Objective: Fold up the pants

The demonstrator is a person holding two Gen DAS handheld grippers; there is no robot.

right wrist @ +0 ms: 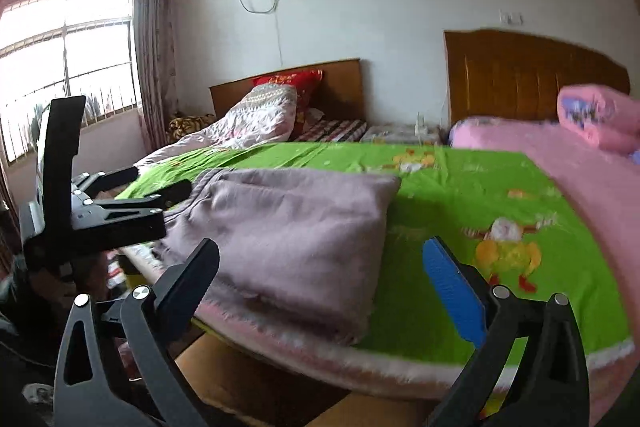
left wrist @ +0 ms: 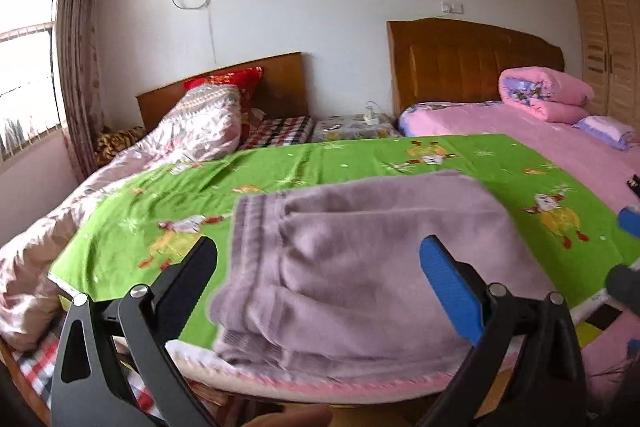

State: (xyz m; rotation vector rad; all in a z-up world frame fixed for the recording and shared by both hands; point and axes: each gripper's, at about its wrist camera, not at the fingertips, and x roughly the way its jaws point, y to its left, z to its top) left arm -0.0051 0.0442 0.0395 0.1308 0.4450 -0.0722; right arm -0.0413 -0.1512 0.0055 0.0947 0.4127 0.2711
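Observation:
The mauve pants (left wrist: 360,267) lie folded into a thick stack on a green cartoon-print blanket (left wrist: 280,163) at the near edge of the bed. My left gripper (left wrist: 320,259) is open and empty, its fingers spread wide just in front of the stack. In the right wrist view the pants (right wrist: 296,227) lie left of centre, and my right gripper (right wrist: 320,263) is open and empty over the stack's right corner and the green blanket (right wrist: 460,195). The left gripper (right wrist: 160,187) shows there at the stack's left side.
A pink bed (left wrist: 500,123) with a rolled pink quilt (left wrist: 544,93) stands at the right, and a second bed with a pale quilt (left wrist: 192,131) at the left. A window (right wrist: 68,67) and curtain are at far left. The floor shows below the bed edge.

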